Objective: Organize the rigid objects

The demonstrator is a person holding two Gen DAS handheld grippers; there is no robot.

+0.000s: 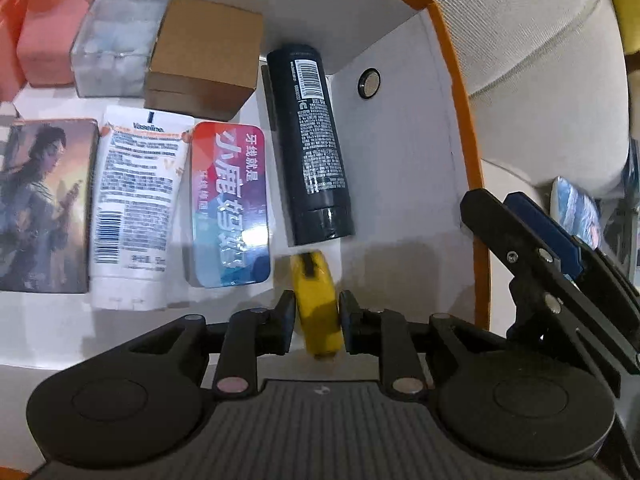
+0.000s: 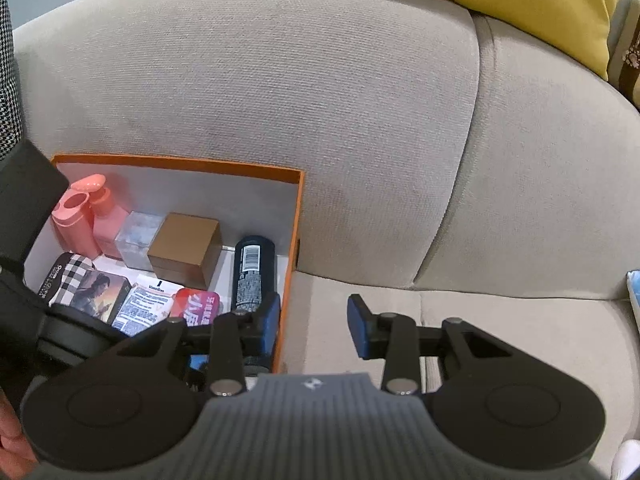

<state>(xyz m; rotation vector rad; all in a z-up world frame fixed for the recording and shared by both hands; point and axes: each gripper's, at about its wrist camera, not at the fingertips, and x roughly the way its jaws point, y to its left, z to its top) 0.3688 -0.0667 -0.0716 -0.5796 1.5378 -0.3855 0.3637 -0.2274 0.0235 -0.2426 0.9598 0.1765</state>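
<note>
A small yellow object (image 1: 317, 304) is clamped between the pads of the left gripper (image 1: 317, 322), held over the white floor of the orange-rimmed box (image 1: 460, 120) near its right wall. At twelve o'clock from it a dark cylindrical bottle (image 1: 310, 144) lies flat; at ten o'clock lie a red-and-blue tin (image 1: 230, 204), a white Vaseline tube (image 1: 136, 208) and an illustrated card box (image 1: 44, 204). Farther off, at eleven o'clock, a brown carton (image 1: 206, 56) is seen. The right gripper (image 2: 314, 326) is spread wide with nothing between its fingers, over the beige sofa (image 2: 360, 320), just beside the box's right edge.
</note>
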